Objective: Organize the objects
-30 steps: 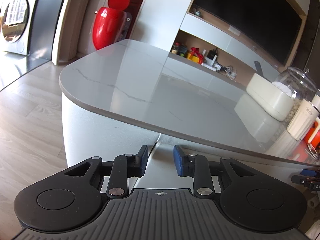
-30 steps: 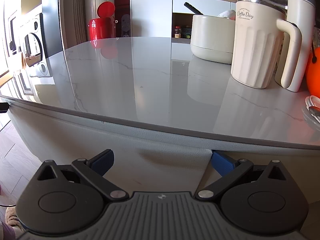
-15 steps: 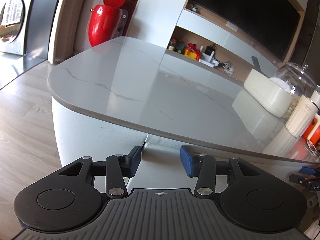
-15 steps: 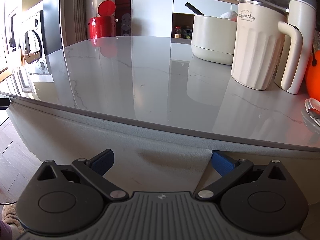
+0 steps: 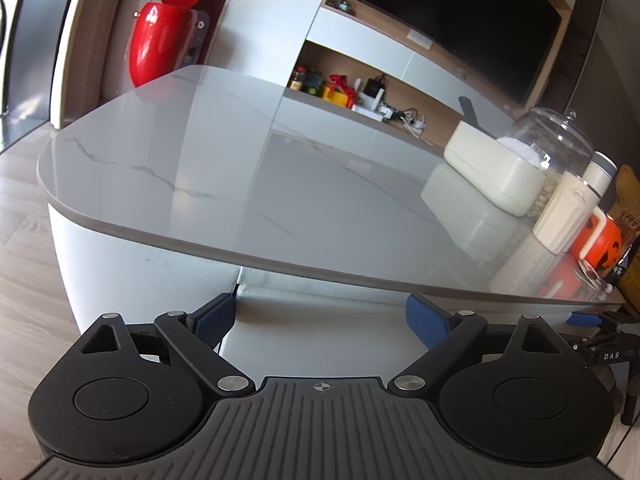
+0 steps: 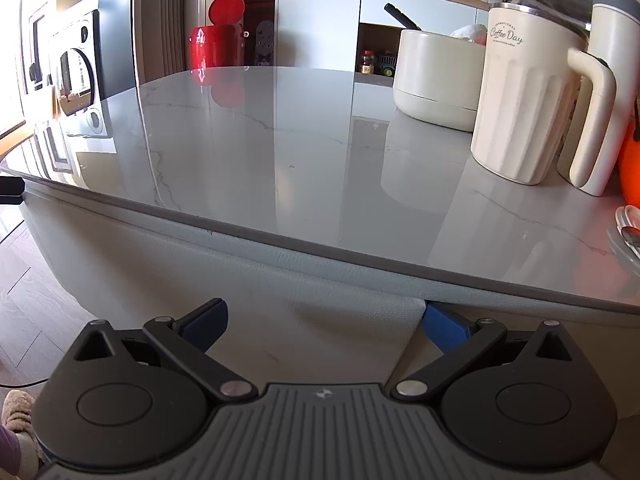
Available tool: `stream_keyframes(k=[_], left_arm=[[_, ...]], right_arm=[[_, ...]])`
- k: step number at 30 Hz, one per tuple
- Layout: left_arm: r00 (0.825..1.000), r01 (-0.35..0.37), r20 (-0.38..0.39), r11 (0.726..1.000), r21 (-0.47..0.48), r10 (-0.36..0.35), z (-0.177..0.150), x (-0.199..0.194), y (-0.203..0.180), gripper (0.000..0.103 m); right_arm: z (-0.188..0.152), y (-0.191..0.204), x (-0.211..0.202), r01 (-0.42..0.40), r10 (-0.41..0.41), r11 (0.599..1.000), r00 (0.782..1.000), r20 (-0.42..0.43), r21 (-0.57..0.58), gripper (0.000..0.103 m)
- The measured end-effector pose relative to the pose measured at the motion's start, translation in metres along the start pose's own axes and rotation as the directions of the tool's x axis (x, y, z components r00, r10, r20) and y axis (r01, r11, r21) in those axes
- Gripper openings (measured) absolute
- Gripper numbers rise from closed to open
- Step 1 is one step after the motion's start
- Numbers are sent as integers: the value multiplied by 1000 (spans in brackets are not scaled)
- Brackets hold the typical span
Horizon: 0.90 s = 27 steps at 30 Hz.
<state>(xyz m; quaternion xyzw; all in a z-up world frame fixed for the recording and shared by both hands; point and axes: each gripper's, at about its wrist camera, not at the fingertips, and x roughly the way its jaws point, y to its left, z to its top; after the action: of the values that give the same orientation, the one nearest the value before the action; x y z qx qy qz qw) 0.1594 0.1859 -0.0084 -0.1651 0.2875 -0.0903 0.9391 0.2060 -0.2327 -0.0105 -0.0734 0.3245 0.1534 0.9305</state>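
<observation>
Meanwhile, both the left gripper (image 5: 320,322) and the right gripper (image 6: 324,322) are hovering below the desk's (image 6: 280,152) near edge, fingers spread wide and gripping nothing.

The bench (image 6: 280,152) is bare from its near edge to the far side. To the right of this bare part, the ribbed cup (image 6: 524,92), the cream tub (image 6: 436,76) and the handled flask (image 6: 600,92) block the way.
</observation>
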Motion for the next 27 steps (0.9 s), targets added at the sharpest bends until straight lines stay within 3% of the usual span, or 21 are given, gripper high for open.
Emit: stream_keyframes(k=[7,8,9,10,11,14,19,20,21,22,24,25,27], left_arm=[[1000,23,3,1000,-7,-23,-1,-3,-1,96],[996,90,1,996,-10,-90,-2,-4,-1,93],[980,199,-11,980,3,-198,-2,-3,-9,64],[978,209,-31,975,70,-207,-3,-1,-25,31],[977,213,-51,969,128,-208,-6,0,-37,23],[974,225,-76,963,151,-216,-12,0,-52,23],[988,151,-32,981,119,-148,-11,-5,-51,26],[992,127,-31,986,110,-124,-10,-4,-50,26],[995,100,-26,990,102,-98,-10,-6,-49,26],[997,83,-13,993,88,-82,-9,-9,-46,26],[998,62,19,997,55,-63,-9,-16,-37,26],[998,50,39,998,39,-51,-8,-20,-33,26],[997,27,70,1000,-4,-26,-7,-25,-22,26]], right_arm=[[1,-1,-2,-23,23,1000,1000,-7,-10,103],[1,0,-3,-24,23,1000,1000,-8,-11,103],[1,-1,-3,-25,25,1000,1000,-8,-11,103],[2,-1,-3,-26,26,1000,1000,-9,-12,103],[3,-1,-2,-27,27,1000,1000,-11,-14,103],[4,-1,-2,-32,32,999,999,-14,-22,103],[1,2,-6,-41,40,998,999,-7,-41,103],[1,4,-10,-193,193,980,981,-7,-52,103],[2,15,-16,-369,370,926,929,-9,-83,103],[0,42,-25,-424,430,883,903,-17,-202,103],[-16,88,-36,-308,347,846,938,11,-435,103],[-23,98,-35,-277,317,842,948,9,-464,103],[-25,94,-24,-242,261,869,965,-16,-432,103]])
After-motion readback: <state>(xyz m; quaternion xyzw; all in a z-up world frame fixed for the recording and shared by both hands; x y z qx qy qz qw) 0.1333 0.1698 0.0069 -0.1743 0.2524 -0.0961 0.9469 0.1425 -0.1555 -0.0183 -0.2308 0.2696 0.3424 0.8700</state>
